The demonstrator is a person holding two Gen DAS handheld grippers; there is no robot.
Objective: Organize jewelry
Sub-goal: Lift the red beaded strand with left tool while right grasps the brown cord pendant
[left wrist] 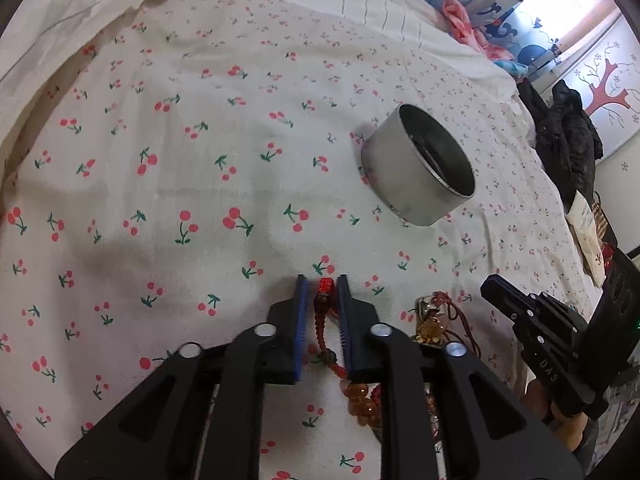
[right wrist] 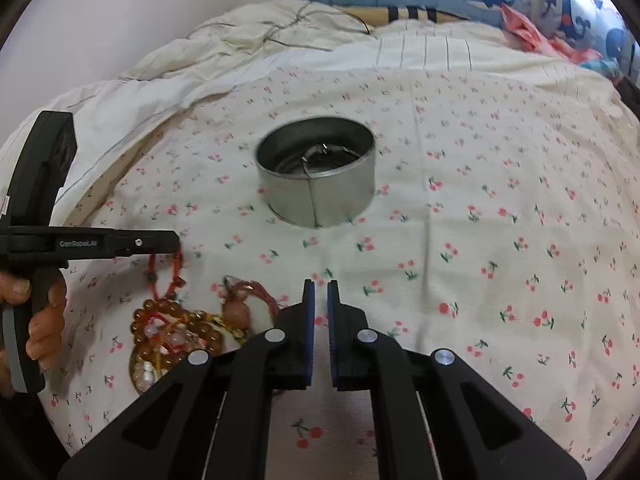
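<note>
Left claw [left wrist: 323, 280] stands slightly spread around a red braided cord [left wrist: 325, 304], whose long axis runs along its fingers toward the amber bead bracelet [right wrist: 176, 328] on the cherry-print bedsheet [left wrist: 180, 160]; whether the pads press it I cannot tell. Right claw [right wrist: 321, 285], nearly pressed together, holds nothing. Well apart stands the metal tin [right wrist: 320, 188] with silvery pieces inside.

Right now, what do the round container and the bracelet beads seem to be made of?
Round tin: thin sheet metal, dull grey brushed finish, with a vertical side seam and a rolled rim. Amber beads: glossy and translucent, probably glass, resin or polished stone; the look leaves it open. Red cord: knotted braided thread, matte.
</note>
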